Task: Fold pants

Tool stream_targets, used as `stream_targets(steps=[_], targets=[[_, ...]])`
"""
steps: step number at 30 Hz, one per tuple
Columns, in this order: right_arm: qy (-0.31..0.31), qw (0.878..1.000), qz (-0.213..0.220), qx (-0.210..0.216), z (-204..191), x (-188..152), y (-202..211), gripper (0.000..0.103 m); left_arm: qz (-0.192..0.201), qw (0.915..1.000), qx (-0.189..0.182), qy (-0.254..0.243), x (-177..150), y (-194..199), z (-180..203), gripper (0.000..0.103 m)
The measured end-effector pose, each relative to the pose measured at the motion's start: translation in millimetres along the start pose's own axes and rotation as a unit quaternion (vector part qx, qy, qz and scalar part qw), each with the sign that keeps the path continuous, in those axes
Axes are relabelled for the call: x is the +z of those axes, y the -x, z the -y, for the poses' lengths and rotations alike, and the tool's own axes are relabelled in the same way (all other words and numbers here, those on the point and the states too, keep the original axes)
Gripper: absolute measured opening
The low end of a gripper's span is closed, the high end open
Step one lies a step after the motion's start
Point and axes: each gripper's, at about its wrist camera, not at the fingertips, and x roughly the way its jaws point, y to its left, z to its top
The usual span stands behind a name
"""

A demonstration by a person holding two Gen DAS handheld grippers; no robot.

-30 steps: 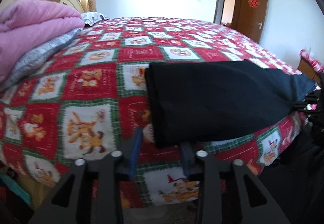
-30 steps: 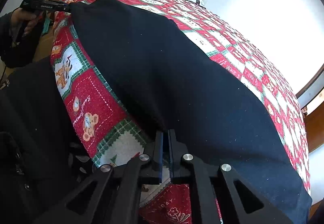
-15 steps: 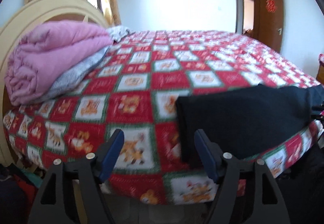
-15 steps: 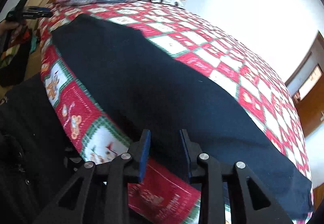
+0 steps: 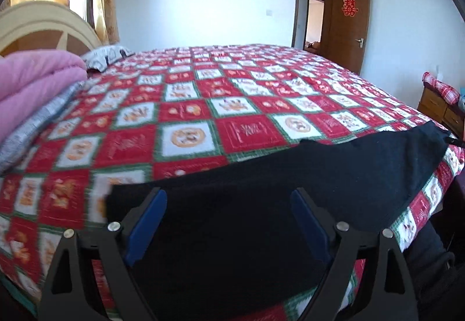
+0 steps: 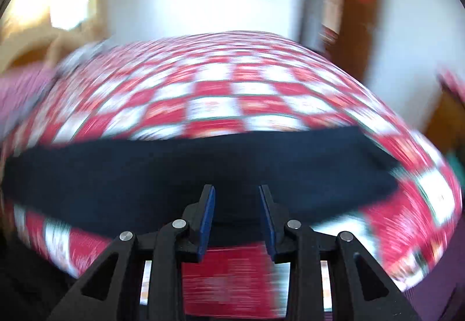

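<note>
Looking along the left gripper (image 5: 228, 223) in the left wrist view, its blue-padded jaws stand wide apart and hold nothing. The black pants (image 5: 290, 190) lie flat in a long band along the near edge of the bed (image 5: 203, 106), running from just beyond the gripper out to the right, where their far end tapers at the bed's right corner. The pants' left end sits just behind the left finger. A pink quilt (image 5: 32, 80) is piled at the far left by the headboard (image 5: 43, 27), well apart from the pants, and a wooden door (image 5: 348, 27) stands open at the far right. Most of the checked cover beyond the pants is bare, so there is plenty of open room to carry a fold away from the near edge.

From the right wrist view, heavily blurred, the right gripper (image 6: 237, 219) is open to a narrower gap, with nothing between its pads. The pants (image 6: 203, 164) stretch across the frame just ahead of it, their near hem close to the bed's drop.

My judgement is that both grippers are lining up for a fresh grasp. To do it well, each should pinch all cloth layers at the near hem, at matching spots, then lift evenly so the fold lands square and nothing slips off the bed's edge.
</note>
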Motion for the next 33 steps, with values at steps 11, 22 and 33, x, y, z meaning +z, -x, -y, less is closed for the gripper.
stream_targets(steps=[11,22,33], targets=[[-0.172,0.984,0.022,-0.045,108.1,13.6,-6.7,0.032,-0.021,0.9992,0.008,0.034,-24.0,-19.1,-19.1,0.090],[-0.173,0.982,0.073,-0.024,104.0,19.1,26.0,0.003,-0.015,0.9997,-0.002,0.020,-29.6,-22.6,-19.6,0.092],[-0.174,0.981,0.032,-0.078,120.2,3.5,5.7,0.038,0.002,0.9993,0.003,-0.036,-14.2,-3.6,17.6,0.093]])
